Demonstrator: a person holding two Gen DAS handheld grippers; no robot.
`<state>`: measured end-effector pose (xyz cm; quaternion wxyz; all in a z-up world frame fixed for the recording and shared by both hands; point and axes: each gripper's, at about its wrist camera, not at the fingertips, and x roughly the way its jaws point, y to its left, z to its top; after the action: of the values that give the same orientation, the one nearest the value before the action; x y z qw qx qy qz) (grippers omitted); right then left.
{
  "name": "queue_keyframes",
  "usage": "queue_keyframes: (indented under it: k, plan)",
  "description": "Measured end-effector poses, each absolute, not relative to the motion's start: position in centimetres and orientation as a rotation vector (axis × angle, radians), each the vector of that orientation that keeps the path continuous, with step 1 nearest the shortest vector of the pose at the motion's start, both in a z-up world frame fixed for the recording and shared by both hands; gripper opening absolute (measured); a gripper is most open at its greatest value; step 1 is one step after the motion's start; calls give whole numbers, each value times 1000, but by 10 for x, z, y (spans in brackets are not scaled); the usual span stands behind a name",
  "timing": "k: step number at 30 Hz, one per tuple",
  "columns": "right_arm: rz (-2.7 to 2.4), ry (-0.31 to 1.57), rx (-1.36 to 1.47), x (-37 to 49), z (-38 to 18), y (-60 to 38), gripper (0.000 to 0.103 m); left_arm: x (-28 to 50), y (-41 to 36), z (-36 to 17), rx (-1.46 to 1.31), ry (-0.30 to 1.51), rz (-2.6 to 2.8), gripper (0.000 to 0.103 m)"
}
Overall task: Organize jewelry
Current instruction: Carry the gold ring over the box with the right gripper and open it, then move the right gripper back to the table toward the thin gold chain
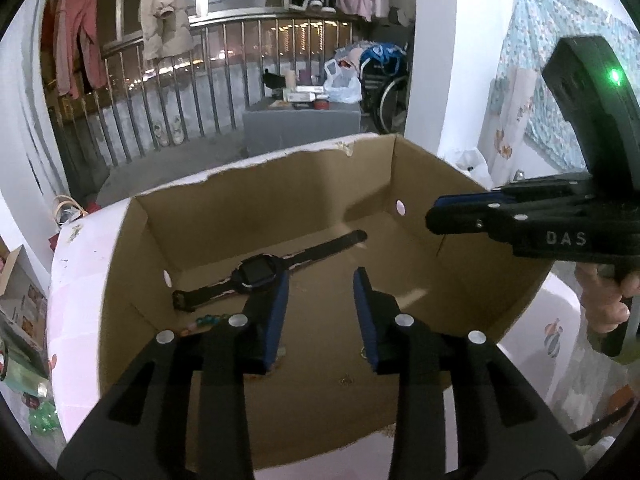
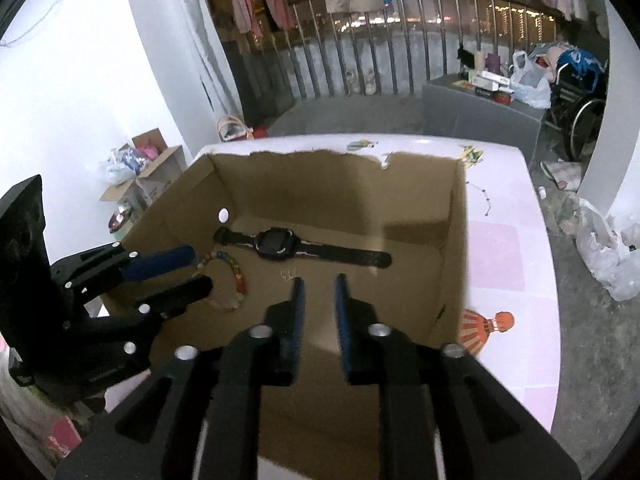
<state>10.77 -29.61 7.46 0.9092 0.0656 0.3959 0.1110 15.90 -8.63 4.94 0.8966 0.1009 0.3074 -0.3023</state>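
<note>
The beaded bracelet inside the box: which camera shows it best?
The right wrist view. There the beaded bracelet lies as a nearly whole loop on the cardboard box floor, beside the left gripper. The left wrist view shows only a few beads behind its own finger.

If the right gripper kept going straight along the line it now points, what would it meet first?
Probably the bare floor of the cardboard box, just short of the black watch, whose strap crosses beyond the open right gripper. Nothing shows between the fingers; depth is uncertain.
</note>
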Motion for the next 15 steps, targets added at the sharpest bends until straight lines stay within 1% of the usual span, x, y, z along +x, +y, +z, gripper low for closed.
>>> queue_keyframes:
  k: [9,12,15]
  plan:
    - [254,705,128,64,99,-299,26,132,-51,70,147,581,-579,34]
    - [270,678,116,45,103,-297,29,117,-37,73,133,571,-566,34]
    - [295,660,105,28,104,-294,29,100,-26,73,127,567,-567,34]
